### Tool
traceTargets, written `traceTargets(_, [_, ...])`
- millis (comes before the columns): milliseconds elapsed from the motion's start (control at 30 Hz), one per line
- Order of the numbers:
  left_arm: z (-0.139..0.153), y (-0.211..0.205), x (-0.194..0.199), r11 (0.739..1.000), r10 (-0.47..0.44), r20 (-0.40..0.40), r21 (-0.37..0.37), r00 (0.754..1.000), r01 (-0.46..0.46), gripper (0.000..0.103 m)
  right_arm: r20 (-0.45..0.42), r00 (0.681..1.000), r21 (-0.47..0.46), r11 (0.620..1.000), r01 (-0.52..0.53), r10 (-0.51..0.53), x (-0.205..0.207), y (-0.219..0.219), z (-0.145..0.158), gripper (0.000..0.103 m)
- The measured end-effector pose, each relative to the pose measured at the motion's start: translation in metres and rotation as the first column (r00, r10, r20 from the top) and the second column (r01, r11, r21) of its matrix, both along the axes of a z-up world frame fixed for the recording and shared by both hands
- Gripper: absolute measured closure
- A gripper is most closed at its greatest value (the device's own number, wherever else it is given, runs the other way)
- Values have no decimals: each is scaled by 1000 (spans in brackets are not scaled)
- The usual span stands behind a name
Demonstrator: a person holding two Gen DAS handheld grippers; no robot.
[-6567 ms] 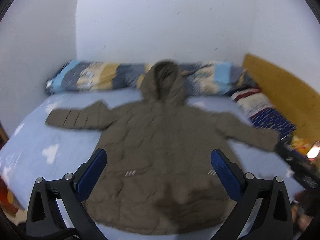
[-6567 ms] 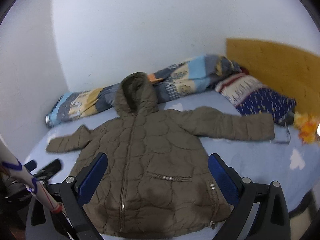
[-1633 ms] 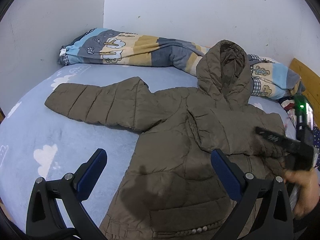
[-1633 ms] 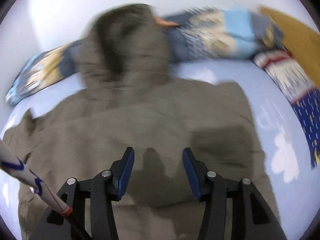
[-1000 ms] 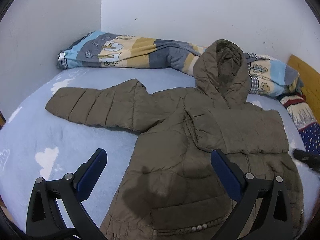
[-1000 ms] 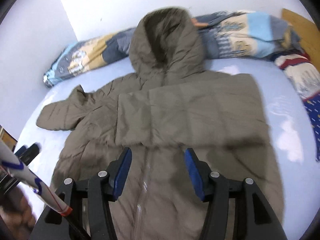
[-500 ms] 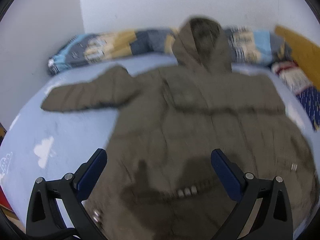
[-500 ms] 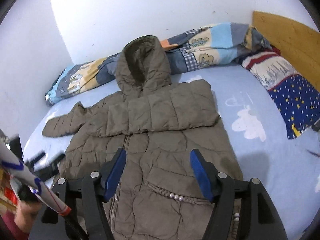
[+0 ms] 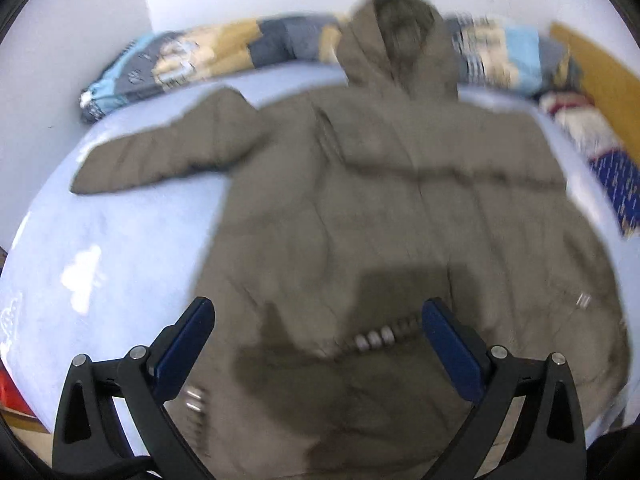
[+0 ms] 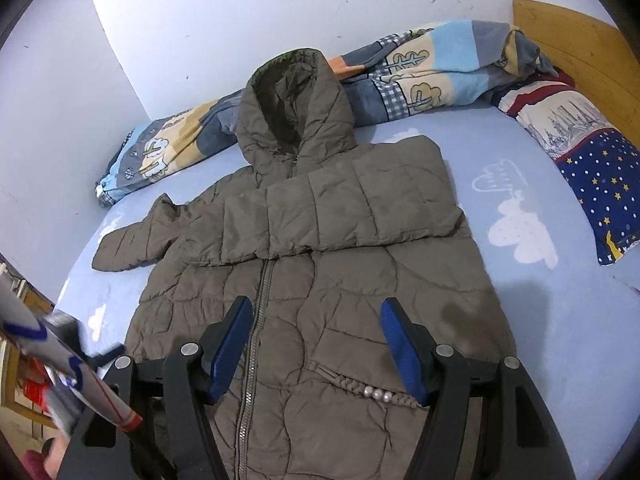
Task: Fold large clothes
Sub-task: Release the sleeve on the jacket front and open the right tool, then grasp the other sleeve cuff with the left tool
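Note:
An olive quilted hooded jacket (image 10: 320, 240) lies face up on the bed, zipped, its hood (image 10: 296, 104) toward the wall. One sleeve (image 10: 352, 204) is folded flat across the chest. The other sleeve (image 10: 132, 244) still stretches out to the left. My right gripper (image 10: 316, 306) hovers open over the lower front by the zipper, with nothing between its blue pads. The left wrist view is blurred. In it my left gripper (image 9: 316, 308) stands wide open above the jacket (image 9: 380, 208) near the pocket trim, gripping nothing.
A patterned blanket (image 10: 420, 72) is bunched along the white wall behind the hood. A starred pillow (image 10: 592, 152) and a wooden headboard (image 10: 580, 48) are at the right. Light blue sheet (image 10: 560, 340) shows on both sides. A white marked rod (image 10: 60, 364) crosses the lower left.
The right sleeve, once spread out, now lies folded over the chest. My right gripper has drawn back from it with wider jaws. The left gripper has swung toward the jacket's middle.

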State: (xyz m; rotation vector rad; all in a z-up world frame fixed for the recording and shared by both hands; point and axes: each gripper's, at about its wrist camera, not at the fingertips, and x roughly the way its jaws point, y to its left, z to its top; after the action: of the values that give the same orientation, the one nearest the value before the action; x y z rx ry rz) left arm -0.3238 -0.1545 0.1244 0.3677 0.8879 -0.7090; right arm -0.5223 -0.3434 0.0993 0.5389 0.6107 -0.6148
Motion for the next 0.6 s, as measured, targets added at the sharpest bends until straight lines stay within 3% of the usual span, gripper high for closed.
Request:
traceTargets(200, [52, 52, 78, 985, 129, -37, -112, 991, -132, 0, -5, 1000, -34, 999, -4, 4, 6, -1, 4, 32])
traceTargets(367, [69, 106, 149, 935, 292, -73, -186, 954, -301, 0, -6, 1000, -34, 999, 4, -4, 5, -6, 3, 32])
traceTargets(467, [61, 140, 196, 885, 376, -178, -220, 909, -410, 0, -8, 1000, -21, 1000, 3, -3, 6, -9, 1, 32])
traceTargets(600, [35, 182, 249, 804, 478, -299, -230, 826, -548, 0, -26, 999, -30, 999, -21, 21, 13, -6, -1, 32])
